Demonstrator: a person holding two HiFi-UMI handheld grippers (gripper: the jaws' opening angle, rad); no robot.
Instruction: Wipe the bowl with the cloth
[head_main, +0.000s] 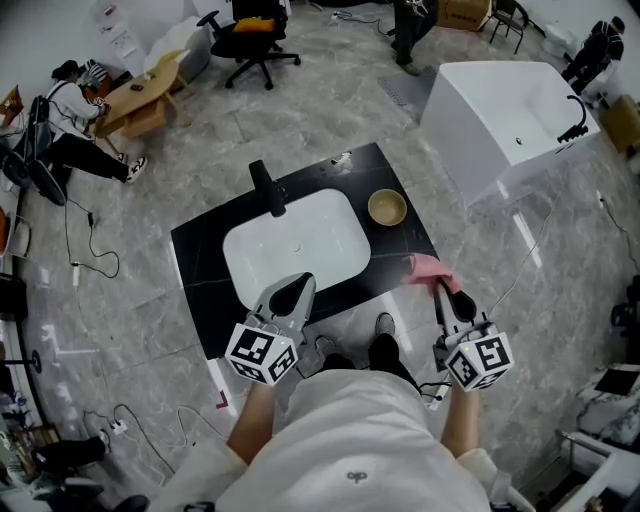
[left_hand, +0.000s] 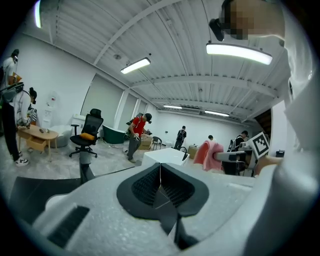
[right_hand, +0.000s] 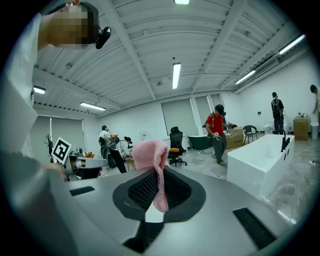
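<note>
A small tan bowl (head_main: 387, 207) sits on the black counter (head_main: 205, 250) to the right of the white sink basin (head_main: 250, 262). My right gripper (head_main: 440, 284) is shut on a pink knitted cloth (head_main: 428, 268), held above the counter's front right corner, short of the bowl. In the right gripper view the cloth (right_hand: 153, 161) sticks up and hangs down between the shut jaws of my right gripper (right_hand: 159, 191). My left gripper (head_main: 293, 292) is shut with nothing in it, over the front rim of the sink. Its dark pads (left_hand: 170, 189) meet in the left gripper view, where the pink cloth (left_hand: 206, 153) shows at right.
A black faucet (head_main: 268, 189) stands at the sink's back left. A white bathtub (head_main: 505, 125) stands to the right beyond the counter. People, office chairs (head_main: 252, 38) and a low wooden table (head_main: 140, 95) are farther off on the grey tiled floor.
</note>
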